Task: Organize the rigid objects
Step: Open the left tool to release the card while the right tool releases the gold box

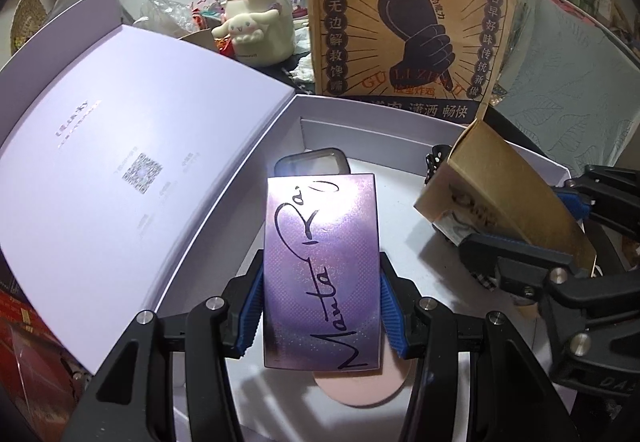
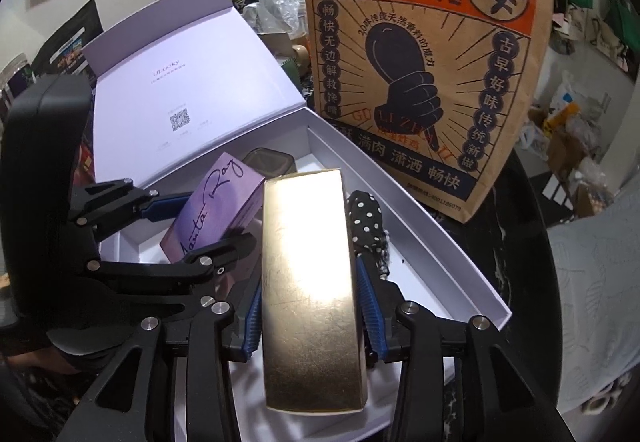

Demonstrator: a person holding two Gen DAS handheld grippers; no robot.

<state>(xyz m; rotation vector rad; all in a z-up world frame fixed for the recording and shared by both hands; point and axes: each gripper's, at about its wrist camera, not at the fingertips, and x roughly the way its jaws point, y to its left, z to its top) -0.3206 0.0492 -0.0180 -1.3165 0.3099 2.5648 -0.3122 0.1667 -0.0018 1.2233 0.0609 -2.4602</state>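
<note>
Over the open white box [image 1: 400,130], the left gripper [image 1: 322,306] has its jaws closed tight on a purple carton [image 1: 322,274], held flat above a phone case [image 1: 312,162] and a pink disc [image 1: 360,386] lying inside. Beside it, the right gripper [image 2: 310,306] clamps a gold carton [image 2: 310,290] lengthwise over the box's near side, next to a polka-dot cloth [image 2: 370,222]. Both seem poised for packing side by side. A paper bag [image 2: 420,62] stands behind.

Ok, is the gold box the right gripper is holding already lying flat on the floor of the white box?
No, the gold box is clamped between the right gripper's blue fingers, held above the white box.
</note>
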